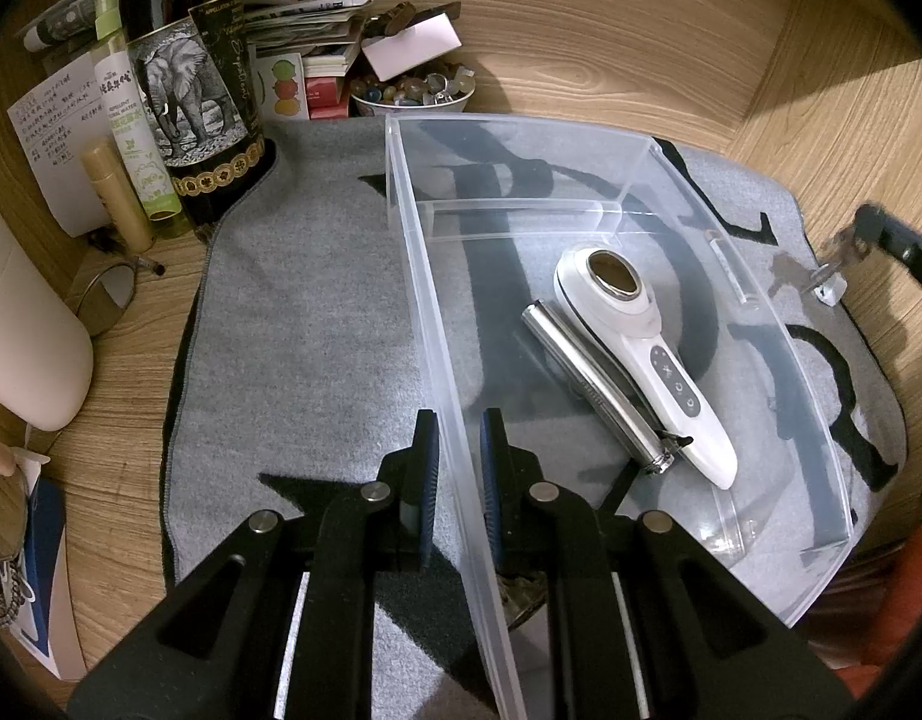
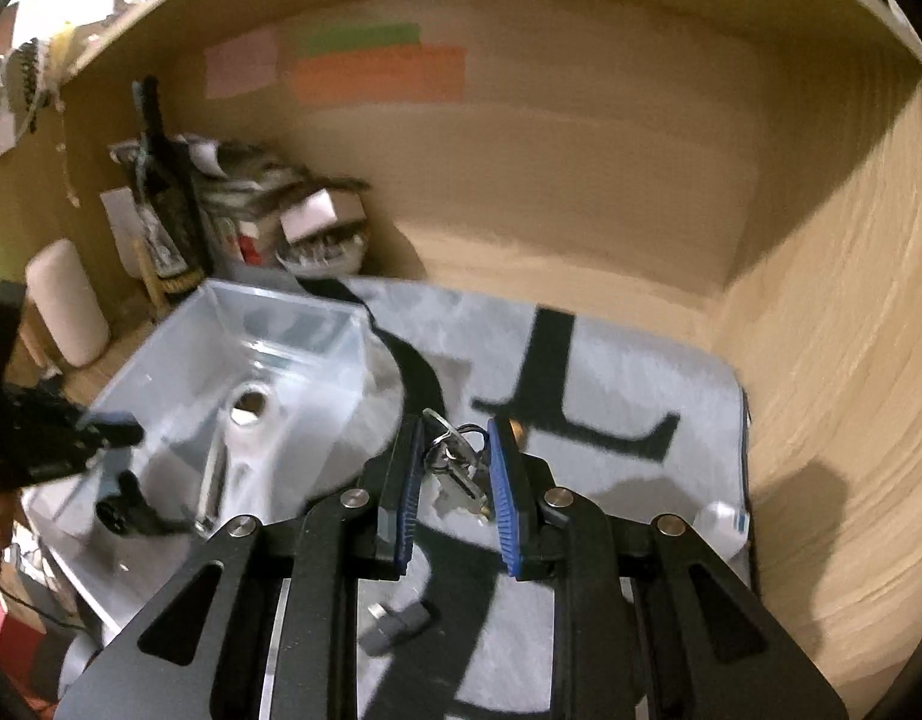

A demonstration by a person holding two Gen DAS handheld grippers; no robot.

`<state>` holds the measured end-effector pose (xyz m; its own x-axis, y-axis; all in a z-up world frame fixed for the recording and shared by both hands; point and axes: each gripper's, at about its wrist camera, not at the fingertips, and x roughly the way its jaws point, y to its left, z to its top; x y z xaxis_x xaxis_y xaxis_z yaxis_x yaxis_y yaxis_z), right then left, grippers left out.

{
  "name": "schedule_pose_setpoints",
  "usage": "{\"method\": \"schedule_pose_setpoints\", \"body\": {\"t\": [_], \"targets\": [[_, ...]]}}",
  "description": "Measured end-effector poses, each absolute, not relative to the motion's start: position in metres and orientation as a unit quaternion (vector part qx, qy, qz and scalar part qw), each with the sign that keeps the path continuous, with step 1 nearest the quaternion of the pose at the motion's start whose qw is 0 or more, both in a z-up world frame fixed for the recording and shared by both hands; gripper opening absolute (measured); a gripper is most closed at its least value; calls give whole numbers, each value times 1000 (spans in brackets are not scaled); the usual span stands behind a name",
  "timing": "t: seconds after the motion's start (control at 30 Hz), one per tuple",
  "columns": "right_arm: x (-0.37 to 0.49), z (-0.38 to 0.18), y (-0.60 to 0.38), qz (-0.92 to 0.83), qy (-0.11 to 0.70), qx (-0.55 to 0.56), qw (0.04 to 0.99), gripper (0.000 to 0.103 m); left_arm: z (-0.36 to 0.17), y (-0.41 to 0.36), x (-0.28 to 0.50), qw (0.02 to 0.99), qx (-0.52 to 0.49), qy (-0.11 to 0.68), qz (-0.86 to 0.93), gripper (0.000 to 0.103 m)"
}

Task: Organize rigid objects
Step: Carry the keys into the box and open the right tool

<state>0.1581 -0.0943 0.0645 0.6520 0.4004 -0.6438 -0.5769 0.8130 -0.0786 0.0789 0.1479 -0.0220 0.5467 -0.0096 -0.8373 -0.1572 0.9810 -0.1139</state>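
Observation:
A clear plastic bin [image 1: 581,138] lies on a grey mat [image 1: 317,312]. Inside it lie a white handheld device [image 1: 647,354] and a silver metal bar [image 1: 593,384]. My left gripper [image 1: 459,432] is shut on the bin's near wall, one finger on each side. My right gripper [image 2: 452,462] is shut on a bunch of keys [image 2: 455,462] and holds it above the mat, right of the bin [image 2: 233,360]. In the left wrist view the right gripper [image 1: 845,252] with the keys [image 1: 821,273] shows at the right edge.
A wine bottle [image 1: 191,78], spray bottle [image 1: 131,132], papers and a bowl of beads [image 1: 413,90] crowd the back left corner. A small grey object [image 2: 395,624] and a white object [image 2: 722,525] lie on the mat [image 2: 641,372]. Wooden walls enclose the desk.

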Motion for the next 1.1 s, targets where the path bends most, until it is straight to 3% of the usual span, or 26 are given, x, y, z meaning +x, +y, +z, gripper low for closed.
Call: {"method": "schedule_pose_setpoints", "body": {"t": [0.4, 1.1], "targets": [[134, 89, -35, 350, 273, -148, 884, 20, -22, 146, 80, 875, -87, 474, 43, 13], [126, 19, 50, 419, 376, -216, 798, 20, -21, 142, 82, 876, -85, 473, 41, 13]]}}
